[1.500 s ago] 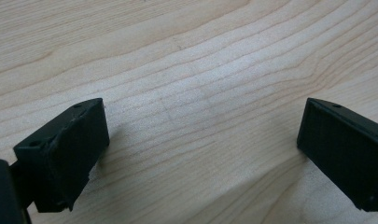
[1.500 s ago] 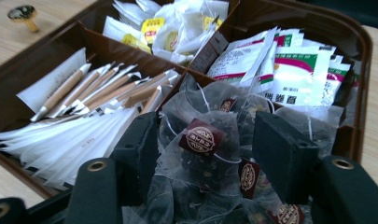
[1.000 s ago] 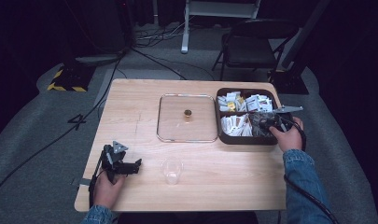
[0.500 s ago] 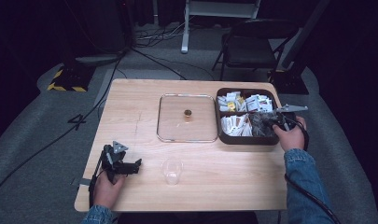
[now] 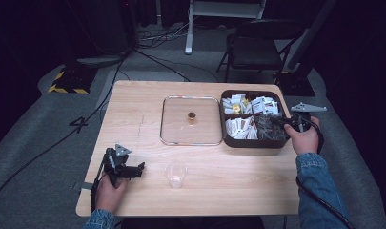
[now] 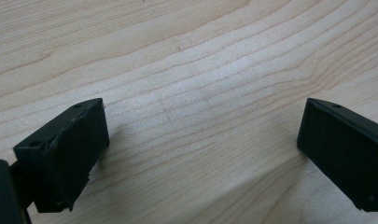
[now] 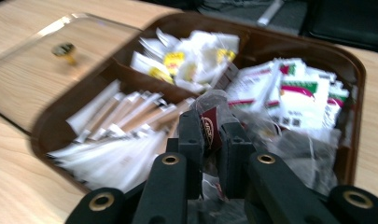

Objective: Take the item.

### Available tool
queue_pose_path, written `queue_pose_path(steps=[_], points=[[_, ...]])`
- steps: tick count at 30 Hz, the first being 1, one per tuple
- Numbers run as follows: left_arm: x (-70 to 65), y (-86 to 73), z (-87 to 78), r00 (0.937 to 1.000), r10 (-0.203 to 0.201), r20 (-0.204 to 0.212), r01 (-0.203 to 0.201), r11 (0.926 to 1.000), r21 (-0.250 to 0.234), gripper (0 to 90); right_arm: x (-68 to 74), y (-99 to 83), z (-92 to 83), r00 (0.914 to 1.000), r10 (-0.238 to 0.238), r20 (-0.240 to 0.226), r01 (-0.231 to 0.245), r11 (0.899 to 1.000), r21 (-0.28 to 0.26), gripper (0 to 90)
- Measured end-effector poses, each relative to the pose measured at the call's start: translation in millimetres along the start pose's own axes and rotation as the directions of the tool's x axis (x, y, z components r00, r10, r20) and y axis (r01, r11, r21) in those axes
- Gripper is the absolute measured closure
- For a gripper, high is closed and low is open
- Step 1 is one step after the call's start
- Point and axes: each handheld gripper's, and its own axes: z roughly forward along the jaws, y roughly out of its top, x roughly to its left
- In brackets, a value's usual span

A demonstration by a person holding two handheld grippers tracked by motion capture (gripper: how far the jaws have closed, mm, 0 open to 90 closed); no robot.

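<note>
The table (image 5: 147, 109) is pale wood, and the high view takes in all of it, with a folding chair (image 5: 257, 47) and cables on the grey floor beyond its far edge. A clear square lid (image 5: 190, 121) with a small brass knob lies flat near the middle. Touching the lid's right edge sits a dark brown tray (image 5: 251, 142) split into compartments of white packets. The right gripper view resolves what the high view cannot: long paper sticks (image 7: 116, 116) in the near left compartment, yellow-marked sachets (image 7: 186, 60) in the far left, red-and-green printed packets (image 7: 294, 88) in the far right.

The right gripper (image 5: 276, 120) reaches in over the tray's near right compartment from the tray's right side. In its own view the right gripper (image 7: 210, 135) has its jaws drawn close on a clear-wrapped sachet (image 7: 209, 125) with a dark red label, pinched just above the heap of similar wrappers.

The left gripper (image 5: 138, 168) rests near the table's front left corner, pointing right. Its own view shows the left gripper (image 6: 200, 140) with jaws spread wide over bare wood grain, nothing between them.

A small clear cup (image 5: 176, 174) stands upright just right of the left gripper, apart from it.
</note>
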Motion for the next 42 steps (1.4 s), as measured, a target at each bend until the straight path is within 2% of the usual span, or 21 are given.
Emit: queue_pose_path(steps=[1, 3, 4, 14, 16, 18, 19, 21, 23, 25, 26, 28, 29, 30, 33, 34, 35, 37, 39, 40, 42], points=[[0.1, 0.1, 0.1, 1.0, 0.002, 0.0, -0.002, 1.0, 0.0, 2.5, 4.3, 3.6, -3.5, 0.9994, 0.006, -0.034, -0.006, 1.0, -0.021, 82.1], [0.1, 0.4, 0.4, 1.0, 0.002, 0.0, -0.002, 1.0, -0.001, 2.5, 6.1, 4.8, -4.6, 0.9991, 0.005, -0.043, -0.006, 1.0, -0.028, 82.1], [0.3, 0.7, 0.5, 1.0, 0.005, 0.001, -0.005, 1.0, -0.001, 2.5, 11.4, 8.4, -7.7, 0.9981, 0.0, -0.061, -0.003, 0.999, -0.047, 82.1], [-0.1, 0.8, 0.9, 1.0, 0.0, 0.003, 0.0, 1.0, -0.004, 2.5, 34.3, 23.0, -15.4, 0.9953, -0.007, -0.096, 0.0, 0.997, -0.078, 82.0], [-0.1, 0.8, 0.9, 1.0, 0.001, 0.001, -0.001, 1.0, -0.004, 2.5, 45.3, 28.0, -17.9, 0.9943, -0.016, -0.106, 0.007, 0.996, -0.084, 82.0], [-0.1, 0.8, 0.9, 1.0, 0.001, 0.001, -0.001, 1.0, -0.004, 2.5, 47.8, 29.0, -18.4, 0.9942, -0.019, -0.106, 0.011, 0.997, -0.083, 82.0], [-0.1, 0.7, 0.8, 1.0, 0.001, 0.001, -0.001, 1.0, -0.004, 2.5, 55.7, 31.5, -19.5, 0.9931, -0.026, -0.114, 0.017, 0.997, -0.082, 81.9], [0.0, 0.6, 0.6, 1.0, 0.003, 0.001, -0.003, 1.0, -0.002, 2.5, 58.3, 32.2, -19.6, 0.9923, -0.03, -0.12, 0.02, 0.996, -0.082, 81.9], [0.0, 0.3, 0.3, 1.0, 0.004, -0.002, -0.004, 1.0, -0.002, 2.5, 70.4, 35.0, -20.1, 0.9883, -0.053, -0.143, 0.042, 0.996, -0.078, 81.9], [-0.3, -0.8, -0.3, 1.0, 0.0, -0.002, 0.0, 1.0, -0.004, 2.5, 74.8, 36.2, -20.3, 0.9867, -0.062, -0.15, 0.051, 0.996, -0.077, 81.8], [-0.3, -1.2, -0.6, 1.0, 0.001, -0.002, -0.001, 1.0, -0.005, 2.5, 85.5, 39.7, -20.9, 0.9818, -0.08, -0.172, 0.067, 0.995, -0.08, 81.8], [-0.4, -1.6, -1.2, 1.0, 0.001, -0.004, -0.001, 1.0, -0.003, 2.5, 89.3, 41.0, -21.1, 0.9799, -0.087, -0.18, 0.073, 0.994, -0.082, 81.8], [-0.5, -1.9, -1.3, 1.0, 0.0, -0.003, 0.0, 1.0, -0.004, 2.5, 101.4, 44.7, -20.9, 0.9725, -0.108, -0.206, 0.091, 0.992, -0.088, 81.8], [-0.5, -1.9, -1.3, 1.0, 0.0, -0.003, 0.0, 1.0, -0.004, 2.5, 101.4, 44.7, -20.9, 0.9725, -0.108, -0.206, 0.091, 0.992, -0.088, 81.8], [-0.4, -1.9, -1.4, 1.0, 0.002, -0.002, -0.002, 1.0, -0.004, 2.5, 122.0, 50.4, -19.5, 0.9582, -0.139, -0.25, 0.121, 0.989, -0.088, 81.7], [-0.4, -1.9, -1.4, 1.0, 0.002, -0.002, -0.002, 1.0, -0.004, 2.5, 122.0, 50.4, -19.5, 0.9582, -0.139, -0.25, 0.121, 0.989, -0.088, 81.7], [-0.5, -2.0, -1.3, 1.0, 0.0, -0.001, 0.0, 1.0, -0.006, 2.5, 128.0, 51.8, -19.2, 0.9545, -0.145, -0.261, 0.126, 0.988, -0.089, 81.7], [-0.5, -1.8, -1.3, 1.0, -0.001, 0.0, 0.001, 1.0, -0.004, 2.4, 146.7, 55.6, -19.0, 0.9408, -0.166, -0.295, 0.145, 0.985, -0.093, 81.8], [-0.2, -1.7, -1.2, 1.0, 0.002, -0.001, -0.002, 1.0, -0.004, 2.4, 151.0, 56.3, -18.8, 0.9379, -0.17, -0.303, 0.148, 0.984, -0.095, 81.7], [-0.2, -1.4, -1.1, 1.0, 0.002, -0.001, -0.002, 1.0, -0.002, 2.4, 161.9, 58.1, -18.7, 0.9296, -0.18, -0.322, 0.157, 0.983, -0.096, 81.7], [-0.3, -1.3, -0.8, 1.0, 0.001, 0.001, -0.001, 1.0, -0.004, 2.3, 166.9, 58.9, -18.7, 0.9262, -0.186, -0.328, 0.164, 0.982, -0.096, 81.7]])
